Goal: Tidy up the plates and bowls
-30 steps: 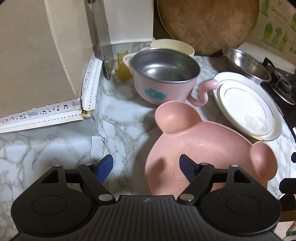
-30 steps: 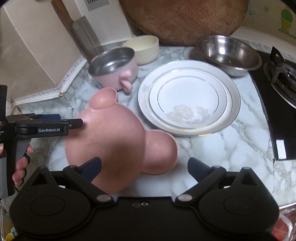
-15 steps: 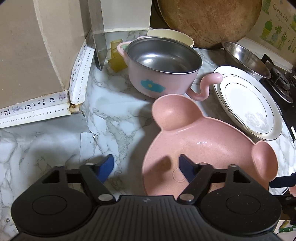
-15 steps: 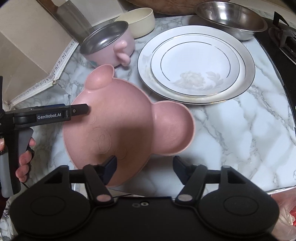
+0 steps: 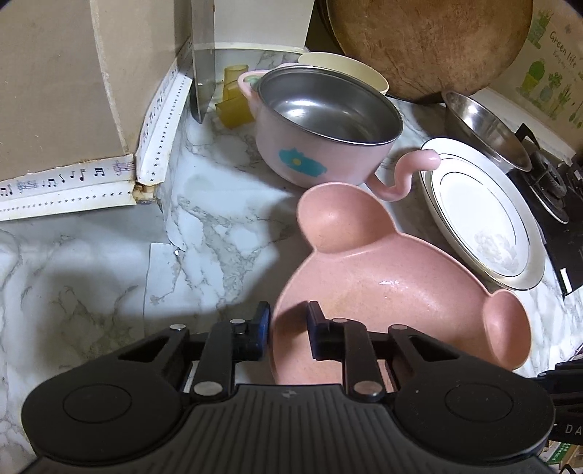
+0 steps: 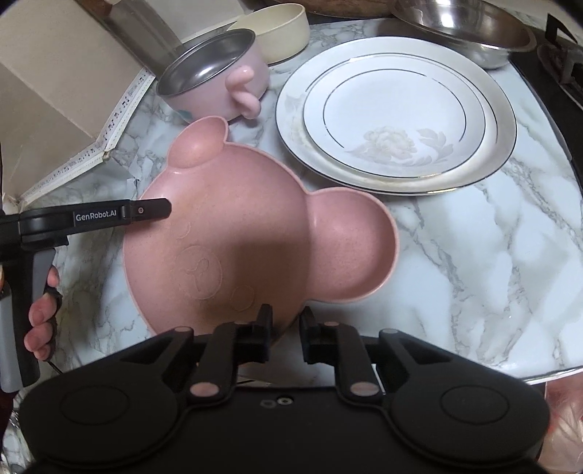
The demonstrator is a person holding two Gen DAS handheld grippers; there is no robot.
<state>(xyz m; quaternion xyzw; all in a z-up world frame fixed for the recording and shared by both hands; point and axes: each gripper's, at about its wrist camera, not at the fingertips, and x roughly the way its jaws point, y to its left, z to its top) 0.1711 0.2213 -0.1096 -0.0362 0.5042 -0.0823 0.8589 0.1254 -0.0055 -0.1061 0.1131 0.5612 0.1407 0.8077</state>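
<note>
Your left gripper [image 5: 288,321] straddled the near rim of the matte pink speckled bear-shaped plate [image 5: 382,291], 1 blue-padded finger outside the wall and 1 inside, jaws closing on that rim. Your right gripper [image 6: 285,324] sat at the plate's opposite edge, its 2 black fingers either side of the rim and closing as well; whether either pair of pads already pressed the plastic could not be told.

The plate lay on the glossy grey-veined marble-pattern counter [image 6: 473,262], in front of the other dishes. Its 2 round ear compartments pointed away from you, toward the back of the counter, with a faint bear face embossed in the main well. The line across both ears ran diagonally from the pot to the white plates.

Just beyond the left ear stood a pink pot with a steel liner [image 6: 215,73] and a curled handle. Beside the right ear, 2 stacked glossy white plates with silver rings [image 6: 393,116] lay flat. Farther back sat a cream bowl [image 6: 280,32] and a shiny steel bowl [image 6: 466,32].
</note>
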